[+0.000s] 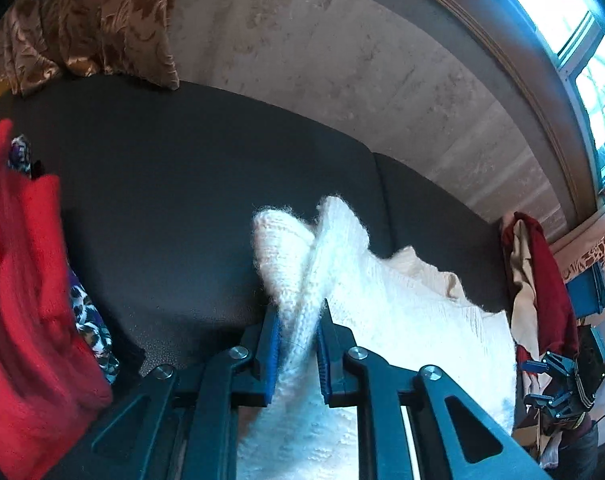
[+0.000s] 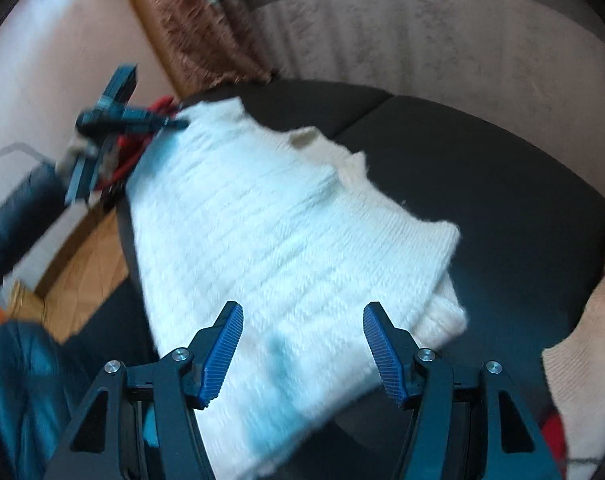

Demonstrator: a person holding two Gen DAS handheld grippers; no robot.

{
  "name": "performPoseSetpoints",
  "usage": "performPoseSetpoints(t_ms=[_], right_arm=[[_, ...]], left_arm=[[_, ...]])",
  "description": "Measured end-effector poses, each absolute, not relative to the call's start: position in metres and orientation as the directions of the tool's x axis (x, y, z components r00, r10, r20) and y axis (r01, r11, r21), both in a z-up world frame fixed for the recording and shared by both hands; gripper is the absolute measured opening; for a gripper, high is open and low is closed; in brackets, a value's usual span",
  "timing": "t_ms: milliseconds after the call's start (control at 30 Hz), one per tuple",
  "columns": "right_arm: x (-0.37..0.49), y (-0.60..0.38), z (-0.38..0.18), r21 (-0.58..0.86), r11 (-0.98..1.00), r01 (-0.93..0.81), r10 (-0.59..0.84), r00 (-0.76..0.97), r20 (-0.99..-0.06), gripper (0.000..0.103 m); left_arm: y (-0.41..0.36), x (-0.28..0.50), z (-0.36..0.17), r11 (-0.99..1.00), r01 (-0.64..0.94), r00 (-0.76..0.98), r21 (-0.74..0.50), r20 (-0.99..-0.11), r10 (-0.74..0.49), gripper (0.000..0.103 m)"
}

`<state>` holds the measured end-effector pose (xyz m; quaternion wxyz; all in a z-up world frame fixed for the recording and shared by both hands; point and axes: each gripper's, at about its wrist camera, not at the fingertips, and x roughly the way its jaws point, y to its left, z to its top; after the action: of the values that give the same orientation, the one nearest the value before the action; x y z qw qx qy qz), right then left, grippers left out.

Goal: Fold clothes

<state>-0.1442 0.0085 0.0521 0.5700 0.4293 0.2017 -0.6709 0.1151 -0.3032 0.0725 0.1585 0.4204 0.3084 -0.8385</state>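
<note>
- The left gripper (image 1: 298,344) has its blue pads clamped on a bunched edge of the white knit sweater (image 1: 382,320), which rises in a fuzzy peak between them.
- The right gripper (image 2: 302,352) has its pads spread wide apart, hovering over the sweater's near edge, gripping nothing.
- The sweater lies across the dark sofa seat (image 2: 482,200); bare cushion shows to its right and far side.
- A red garment (image 1: 18,300) crowds the left; a clothes pile (image 1: 538,280) sits far right.

Motion blurs the left gripper (image 2: 174,123) and white sweater (image 2: 286,240)
</note>
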Motion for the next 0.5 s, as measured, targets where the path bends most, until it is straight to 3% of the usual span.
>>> performPoseSetpoints(t_ms=[233, 367, 500], right_arm=[[-0.148, -0.014, 0.005, 0.082, -0.168, 0.982, -0.391, 0.01, -0.921, 0.067], [-0.148, -0.012, -0.004, 0.109, -0.19, 0.976, -0.431, 0.017, -0.902, 0.076], [-0.147, -0.006, -0.007, 0.114, -0.216, 0.97, -0.476, -0.003, -0.879, 0.077]], left_arm=[[-0.293, 0.125, 0.102, -0.718, 0.485, -0.647, -0.499, -0.757, 0.089, 0.014], [-0.275, 0.133, 0.124, -0.677, 0.434, -0.7, -0.595, -0.696, 0.163, 0.014], [-0.251, 0.13, 0.143, -0.636, 0.382, -0.743, -0.67, -0.632, 0.22, 0.013]])
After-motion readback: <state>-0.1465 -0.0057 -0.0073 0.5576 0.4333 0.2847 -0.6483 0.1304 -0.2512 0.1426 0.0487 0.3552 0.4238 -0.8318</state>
